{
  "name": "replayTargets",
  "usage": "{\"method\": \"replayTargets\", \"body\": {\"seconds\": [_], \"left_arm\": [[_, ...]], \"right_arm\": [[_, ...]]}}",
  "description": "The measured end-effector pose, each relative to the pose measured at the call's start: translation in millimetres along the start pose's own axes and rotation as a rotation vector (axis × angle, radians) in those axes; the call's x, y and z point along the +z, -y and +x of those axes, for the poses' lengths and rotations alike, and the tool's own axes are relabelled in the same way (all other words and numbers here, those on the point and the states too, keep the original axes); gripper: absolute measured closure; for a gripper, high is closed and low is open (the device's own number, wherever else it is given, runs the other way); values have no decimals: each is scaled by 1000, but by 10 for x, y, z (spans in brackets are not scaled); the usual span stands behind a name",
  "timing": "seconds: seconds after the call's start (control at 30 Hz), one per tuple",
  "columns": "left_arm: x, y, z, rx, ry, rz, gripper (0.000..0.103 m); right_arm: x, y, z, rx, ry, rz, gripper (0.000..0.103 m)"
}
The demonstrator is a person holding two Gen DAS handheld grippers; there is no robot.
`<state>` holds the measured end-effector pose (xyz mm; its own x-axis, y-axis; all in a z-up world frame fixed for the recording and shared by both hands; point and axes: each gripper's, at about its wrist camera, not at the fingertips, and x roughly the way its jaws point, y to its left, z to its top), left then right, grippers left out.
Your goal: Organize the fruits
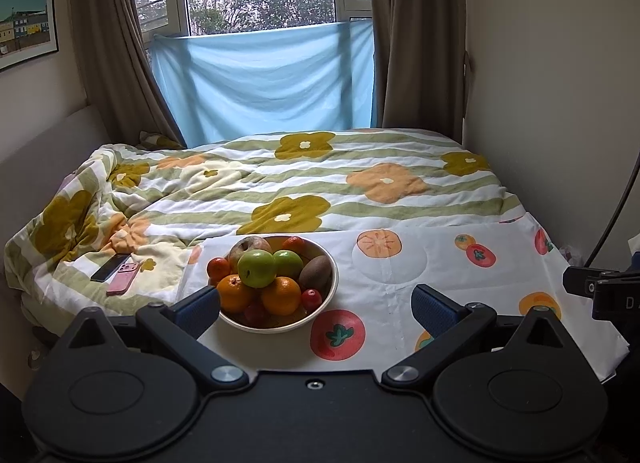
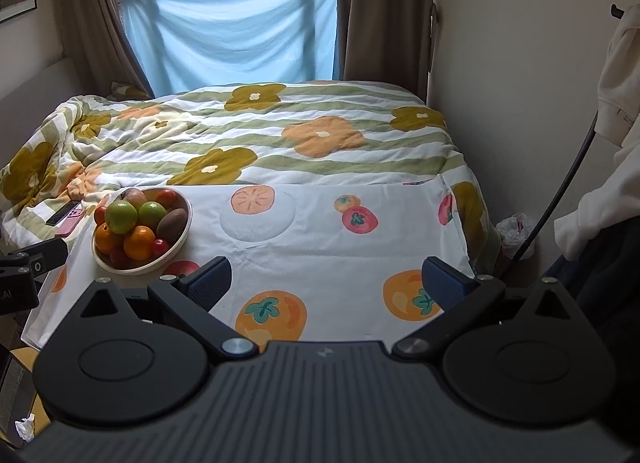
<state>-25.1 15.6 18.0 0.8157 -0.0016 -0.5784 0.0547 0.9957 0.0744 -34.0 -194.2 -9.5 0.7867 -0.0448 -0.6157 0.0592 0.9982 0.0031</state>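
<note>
Nearest, the left gripper [image 1: 316, 309] has its blue-padded fingers spread wide with nothing between them, poised just short of the bowl [image 1: 326, 303]; its left pad sits right beside the bowl's near-left rim. The right gripper [image 2: 326, 283] is likewise spread wide and empty, over the near edge of the fruit-print cloth [image 2: 320, 231], well to the right of the bowl. The bowl stands near the cloth's left edge, heaped with two oranges [image 1: 280, 295], two green apples [image 1: 256, 267], a kiwi [image 1: 316, 273], small red fruits and a brownish apple at the back. Left of the cloth, two phones [image 1: 120, 273] lie on the flowered duvet [image 1: 300, 183]. Beyond, a blue sheet [image 1: 264, 83] hangs under the window.
</note>
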Motion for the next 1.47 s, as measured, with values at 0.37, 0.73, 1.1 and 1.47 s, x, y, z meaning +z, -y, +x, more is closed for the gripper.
{"method": "replayTargets", "body": {"seconds": [0.37, 0.73, 1.1, 1.47], "left_arm": [[11, 25, -2, -5, -3, -3, 0], [11, 45, -4, -6, -6, 5, 0], [16, 62, -28, -3, 8, 8, 0], [13, 27, -3, -6, 7, -2, 0]], "right_arm": [[-8, 21, -2, -1, -11, 7, 0], [-6, 31, 22, -4, -17, 11, 0], [-36, 20, 30, 0, -17, 9, 0], [-36, 15, 35, 13, -13, 2, 0]]}}
